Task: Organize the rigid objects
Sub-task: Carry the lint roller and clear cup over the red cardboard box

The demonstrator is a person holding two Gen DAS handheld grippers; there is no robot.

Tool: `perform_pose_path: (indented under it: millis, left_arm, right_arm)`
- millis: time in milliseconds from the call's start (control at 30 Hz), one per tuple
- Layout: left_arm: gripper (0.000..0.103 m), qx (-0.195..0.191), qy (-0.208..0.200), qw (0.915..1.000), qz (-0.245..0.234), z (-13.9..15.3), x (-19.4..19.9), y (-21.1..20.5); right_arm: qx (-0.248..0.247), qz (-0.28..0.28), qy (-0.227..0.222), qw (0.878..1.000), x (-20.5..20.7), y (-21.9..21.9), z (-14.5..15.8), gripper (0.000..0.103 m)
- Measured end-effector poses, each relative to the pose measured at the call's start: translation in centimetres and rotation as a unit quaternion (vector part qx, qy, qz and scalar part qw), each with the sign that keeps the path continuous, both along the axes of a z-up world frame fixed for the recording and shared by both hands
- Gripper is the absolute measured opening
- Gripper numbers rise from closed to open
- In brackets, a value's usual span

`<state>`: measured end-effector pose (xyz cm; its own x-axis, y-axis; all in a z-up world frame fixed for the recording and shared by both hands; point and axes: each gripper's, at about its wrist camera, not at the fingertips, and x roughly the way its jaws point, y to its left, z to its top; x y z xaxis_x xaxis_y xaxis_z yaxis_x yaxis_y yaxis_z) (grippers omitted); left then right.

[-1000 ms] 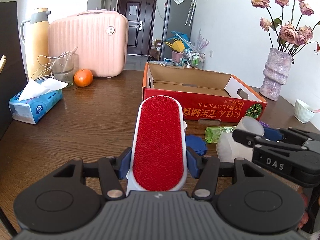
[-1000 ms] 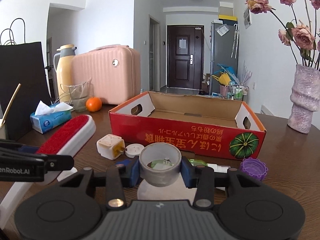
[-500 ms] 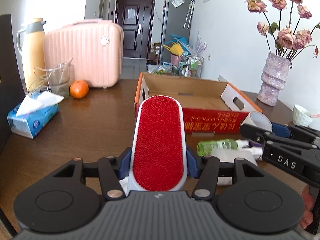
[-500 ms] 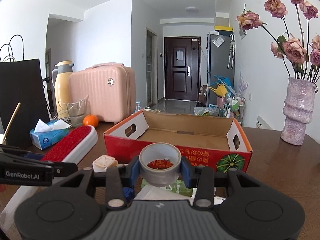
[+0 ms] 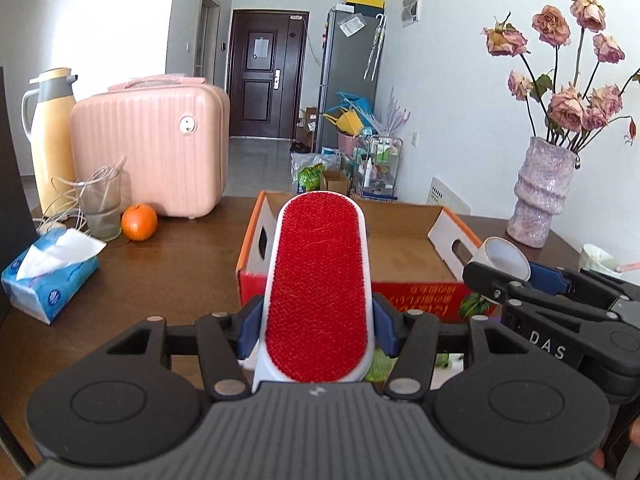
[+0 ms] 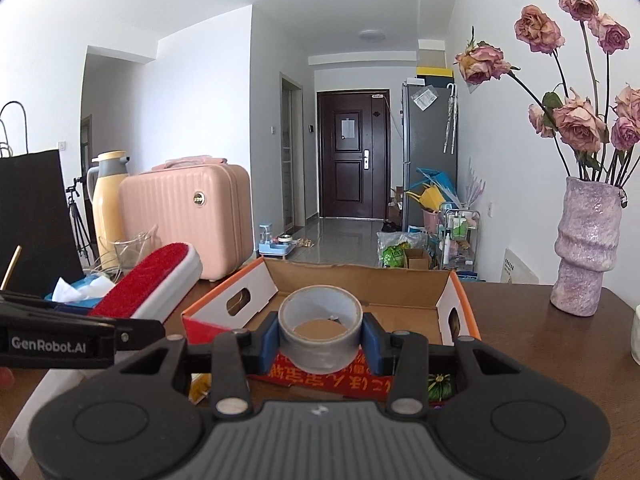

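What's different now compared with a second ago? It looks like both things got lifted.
Both grippers rose and moved toward the cardboard box. The left gripper carried the red lint brush up off the table, and the right gripper carried the grey tape roll up too; both now sit in front of the box's open top. Nothing was released. The suitcase, orange and vase stayed put.

One lint brush (image 5: 318, 288), one tape roll (image 6: 320, 326), one box (image 6: 400, 280).

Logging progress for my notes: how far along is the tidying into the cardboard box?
Done: nothing shows in the cardboard box yet. In hand: the left gripper clamps the red lint brush; the right gripper clamps the grey tape roll, both near the box. Left: dropping both in, and a green bottle lying below.
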<state>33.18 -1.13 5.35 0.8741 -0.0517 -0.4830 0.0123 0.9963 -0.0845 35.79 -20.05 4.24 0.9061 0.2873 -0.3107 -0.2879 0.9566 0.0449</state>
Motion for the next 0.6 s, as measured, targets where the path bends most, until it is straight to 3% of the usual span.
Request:
perform_pose_path:
  millis: [600]
  left_arm:
    - [0.057,-0.006,-0.009,0.9997,0.02,1.1,6.8,-2.8]
  right_arm:
    - [0.004,-0.023,0.011,1.0,5.6,-1.2,0.7,0.042]
